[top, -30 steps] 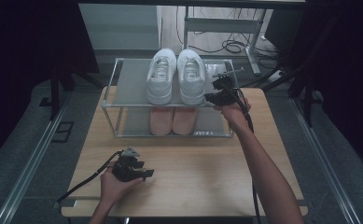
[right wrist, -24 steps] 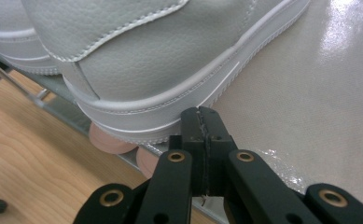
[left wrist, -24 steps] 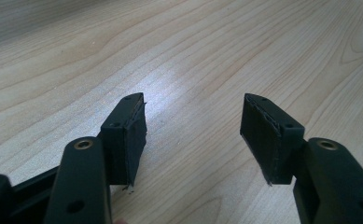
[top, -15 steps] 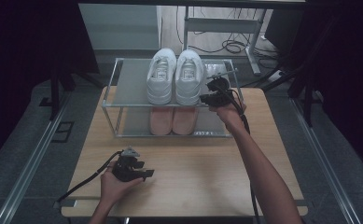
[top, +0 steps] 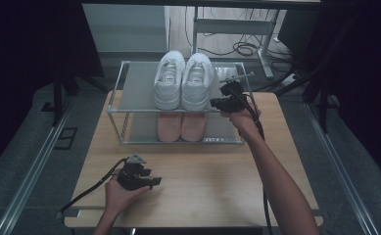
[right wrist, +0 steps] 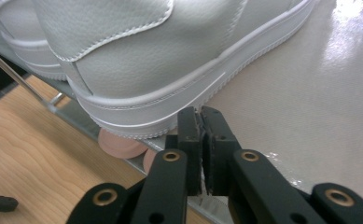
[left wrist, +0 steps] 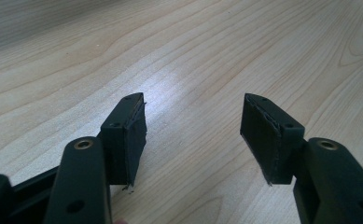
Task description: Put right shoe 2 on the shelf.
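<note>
Two white sneakers (top: pixel 183 81) stand side by side on the top shelf of a metal rack (top: pixel 134 83), above a pink pair (top: pixel 180 126) on the lower level. My right gripper (top: pixel 214 103) is at the heel side of the right white sneaker (right wrist: pixel 146 60), just short of its sole. The jaws of this right gripper (right wrist: pixel 200 114) have just been opening and show only a thin slit, with nothing between them. My left gripper (top: pixel 154 181) rests low over the wooden table near its front edge. In its own view the left gripper (left wrist: pixel 193 126) stands open around bare wood.
The rack stands at the far half of the wooden table (top: pixel 217 171). A pink shoe toe (right wrist: pixel 121 144) shows under the shelf edge. Cables (top: pixel 247 49) and a metal stand lie on the floor behind. Dark curtains close in both sides.
My right gripper has shifted slightly left, closer to the right white sneaker. The left hand has stayed put.
</note>
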`<state>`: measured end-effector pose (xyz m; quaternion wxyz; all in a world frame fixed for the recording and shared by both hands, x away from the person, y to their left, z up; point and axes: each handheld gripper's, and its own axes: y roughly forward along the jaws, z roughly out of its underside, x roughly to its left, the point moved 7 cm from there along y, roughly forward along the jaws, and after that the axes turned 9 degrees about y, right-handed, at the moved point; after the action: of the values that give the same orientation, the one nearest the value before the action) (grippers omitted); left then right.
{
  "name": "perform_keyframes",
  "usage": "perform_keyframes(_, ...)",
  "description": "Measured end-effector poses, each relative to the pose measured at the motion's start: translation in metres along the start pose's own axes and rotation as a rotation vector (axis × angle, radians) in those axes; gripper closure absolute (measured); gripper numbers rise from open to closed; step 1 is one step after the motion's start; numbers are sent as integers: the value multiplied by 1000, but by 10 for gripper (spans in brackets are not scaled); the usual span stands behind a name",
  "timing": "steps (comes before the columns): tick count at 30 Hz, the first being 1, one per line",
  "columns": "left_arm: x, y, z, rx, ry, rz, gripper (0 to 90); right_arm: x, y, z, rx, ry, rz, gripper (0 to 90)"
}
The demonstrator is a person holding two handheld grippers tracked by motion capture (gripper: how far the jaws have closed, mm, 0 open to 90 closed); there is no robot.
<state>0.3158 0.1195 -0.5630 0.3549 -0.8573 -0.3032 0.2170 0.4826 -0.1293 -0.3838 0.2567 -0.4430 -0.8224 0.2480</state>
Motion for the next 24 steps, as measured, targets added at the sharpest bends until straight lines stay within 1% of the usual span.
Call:
perform_keyframes(7,1,-3,0,-3,2,-12,408,-6,-13,8,-66,-12,-50,815)
perform_keyframes(13,-1,-5,0,-14,8,-11,408,-10,-27,18,-117,-10,-95,732)
perform_keyframes(17,-2,-6,0,-18,9,-10,408,-13,-37,28,-152,-14,-102,649)
perform_keyframes(20,-2,-7,1,-14,15,-11,408,-16,-43,38,-168,-24,-105,585)
perform_keyframes(22,-2,-8,1,-14,12,-14,408,-19,-47,45,-177,-26,-110,569)
perform_keyframes(24,-2,-8,1,-14,19,-15,408,-22,-50,53,-183,-24,-118,554)
